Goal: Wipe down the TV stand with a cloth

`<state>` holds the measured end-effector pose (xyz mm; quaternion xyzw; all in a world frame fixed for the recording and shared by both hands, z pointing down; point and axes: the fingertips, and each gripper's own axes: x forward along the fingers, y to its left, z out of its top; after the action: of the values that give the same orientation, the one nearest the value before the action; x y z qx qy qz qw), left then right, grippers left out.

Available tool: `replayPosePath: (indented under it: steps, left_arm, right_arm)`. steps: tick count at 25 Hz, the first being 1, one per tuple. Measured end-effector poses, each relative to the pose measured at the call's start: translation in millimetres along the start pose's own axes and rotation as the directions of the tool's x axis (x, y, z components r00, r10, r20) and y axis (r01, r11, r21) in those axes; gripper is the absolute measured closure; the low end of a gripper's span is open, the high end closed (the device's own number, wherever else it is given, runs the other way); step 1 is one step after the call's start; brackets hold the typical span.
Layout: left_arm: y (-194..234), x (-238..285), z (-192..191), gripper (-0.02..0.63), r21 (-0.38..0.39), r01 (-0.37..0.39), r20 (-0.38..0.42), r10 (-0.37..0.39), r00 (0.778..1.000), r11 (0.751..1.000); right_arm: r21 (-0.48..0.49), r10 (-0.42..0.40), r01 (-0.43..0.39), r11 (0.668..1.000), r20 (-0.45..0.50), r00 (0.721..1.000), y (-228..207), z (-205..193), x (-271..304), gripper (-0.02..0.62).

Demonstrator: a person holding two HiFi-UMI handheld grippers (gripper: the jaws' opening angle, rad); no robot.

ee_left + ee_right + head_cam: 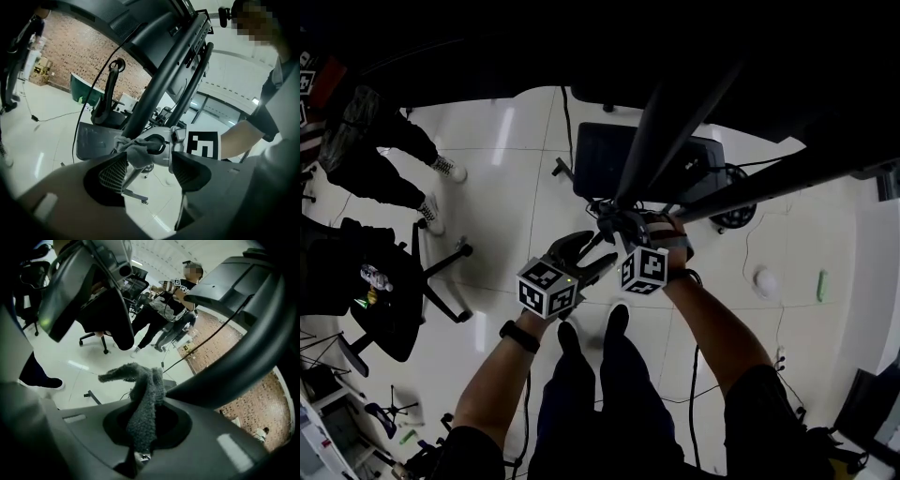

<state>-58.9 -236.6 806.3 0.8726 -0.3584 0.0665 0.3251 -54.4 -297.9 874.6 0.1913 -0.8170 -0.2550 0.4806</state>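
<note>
The TV stand's black poles (667,131) slant up from its dark base plate (605,155) on the white floor. My right gripper (617,228) is shut on a grey cloth (146,397), and the cloth lies against a pole (234,366). In the left gripper view the same cloth (137,154) is bunched round the pole (159,89). My left gripper (151,171) is open with nothing between its pads, just beside the right one. In the head view the left gripper (586,251) sits left of the pole, its marker cube close to the right gripper's.
A black office chair (389,286) stands at the left, with a person's feet (441,169) behind it. Cables run over the floor near the base. A white object (766,281) and a green one (822,284) lie at the right. Another person (176,301) stands farther off.
</note>
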Motion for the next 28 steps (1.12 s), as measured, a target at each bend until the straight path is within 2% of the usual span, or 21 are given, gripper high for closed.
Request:
replayPosePath:
  steps: [9,15,21,28]
  left_arm:
    - [20.2,9.3,-41.1,0.278,-0.034,-0.018,-0.041,0.016,0.999,0.999]
    - [16.4,3.8,-47.3,0.278,-0.021,-0.013,-0.06,0.011,0.998,1.0]
    - [-9.4,-5.2,-25.9,0.278,-0.002,0.026,-0.035,-0.026,0.999,1.0]
    - [-64.6,-30.1,31.9,0.278,0.128,0.089,-0.001,-0.09,0.996,0.988]
  right_arm:
    - [0.012,0.055,-0.055,0.998,-0.067,0.996,39.5,-33.5,41.3,0.572]
    - [0.071,0.072,-0.067,0.995,-0.071,0.995,40.5,-36.1,40.6,0.571]
    - [0.114,0.036,-0.038,0.993,0.022,0.999,24.5,-11.5,-9.8,0.571]
    - [0.208,-0.095,0.077,0.975,0.079,0.992,-30.8,27.8,-104.2,0.571]
